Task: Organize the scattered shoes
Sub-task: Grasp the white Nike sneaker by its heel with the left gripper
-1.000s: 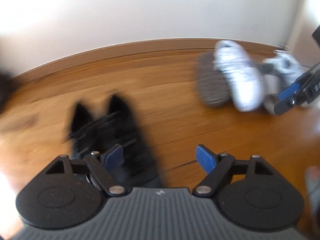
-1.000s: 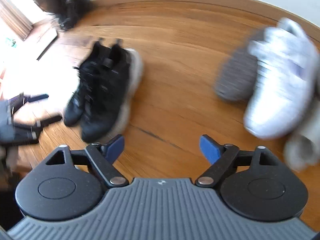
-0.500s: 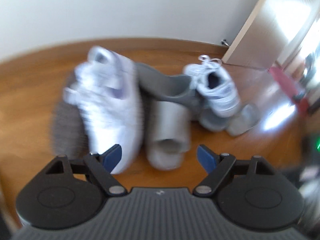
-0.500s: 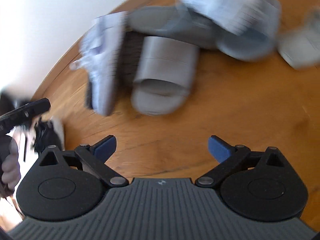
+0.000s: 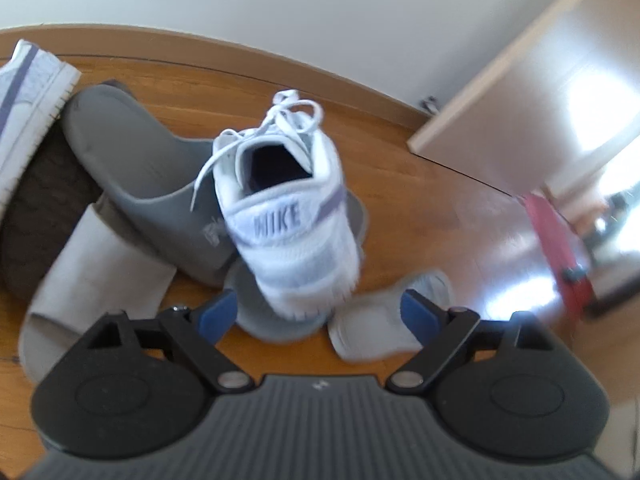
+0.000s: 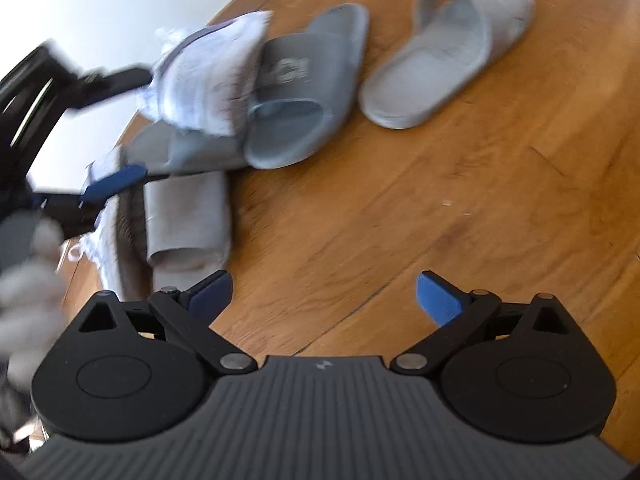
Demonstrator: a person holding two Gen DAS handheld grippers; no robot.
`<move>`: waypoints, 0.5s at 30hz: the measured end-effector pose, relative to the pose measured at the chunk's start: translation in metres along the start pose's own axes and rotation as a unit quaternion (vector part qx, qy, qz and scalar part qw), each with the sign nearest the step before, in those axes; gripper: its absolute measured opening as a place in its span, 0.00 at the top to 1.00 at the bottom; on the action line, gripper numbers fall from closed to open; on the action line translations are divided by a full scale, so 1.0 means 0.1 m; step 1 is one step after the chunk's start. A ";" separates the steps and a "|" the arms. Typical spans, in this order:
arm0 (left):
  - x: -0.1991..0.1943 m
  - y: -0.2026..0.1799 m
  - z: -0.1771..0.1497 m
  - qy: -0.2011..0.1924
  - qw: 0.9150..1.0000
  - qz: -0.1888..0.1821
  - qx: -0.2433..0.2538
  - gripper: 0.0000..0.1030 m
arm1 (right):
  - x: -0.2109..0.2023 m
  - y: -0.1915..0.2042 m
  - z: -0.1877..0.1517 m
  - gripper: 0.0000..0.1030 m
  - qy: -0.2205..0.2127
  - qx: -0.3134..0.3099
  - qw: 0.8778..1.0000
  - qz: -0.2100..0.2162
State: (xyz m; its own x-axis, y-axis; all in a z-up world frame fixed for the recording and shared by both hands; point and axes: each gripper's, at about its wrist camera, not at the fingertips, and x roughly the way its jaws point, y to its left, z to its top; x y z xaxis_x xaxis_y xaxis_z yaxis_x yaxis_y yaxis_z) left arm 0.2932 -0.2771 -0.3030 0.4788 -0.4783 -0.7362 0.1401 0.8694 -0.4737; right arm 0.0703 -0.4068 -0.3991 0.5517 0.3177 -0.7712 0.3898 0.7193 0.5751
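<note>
Now both tongs stand spread and empty, the left gripper (image 5: pixel 320 312) having just widened, white sneaker (image 5: pixel 288 216) at twelve o'clock; the right gripper (image 6: pixel 324 294) hovers over floor (image 6: pixel 460 200).

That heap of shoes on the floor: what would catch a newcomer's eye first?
A white sneaker with its heel toward the left wrist camera, perched on a dark grey slide in the jumble by the wall. A pale grey slide lies apart on the wooden floor. The left tool is wide open in front of the sneaker's heel.
</note>
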 end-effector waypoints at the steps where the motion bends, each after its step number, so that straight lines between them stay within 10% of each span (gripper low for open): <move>1: 0.10 0.01 0.02 -0.002 1.000 0.009 -0.011 0.14 | 0.00 -0.02 0.00 0.03 0.000 0.003 1.000 0.000; 9: 0.38 0.27 0.10 -0.031 0.999 0.015 -0.041 0.19 | 0.05 0.02 0.02 0.03 0.010 -0.002 1.000 0.003; 15: 0.15 0.35 0.12 -0.057 0.998 0.007 0.024 0.26 | 0.06 0.02 0.04 0.04 0.009 -0.012 1.000 0.004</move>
State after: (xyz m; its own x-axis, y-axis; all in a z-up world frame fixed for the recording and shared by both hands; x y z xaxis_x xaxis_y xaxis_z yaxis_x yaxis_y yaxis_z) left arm 0.3156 -0.2526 -0.3242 0.5754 -0.4519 -0.6817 0.1726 0.8818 -0.4389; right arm 0.0777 -0.4058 -0.4014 0.5419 0.3344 -0.7710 0.3672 0.7310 0.5751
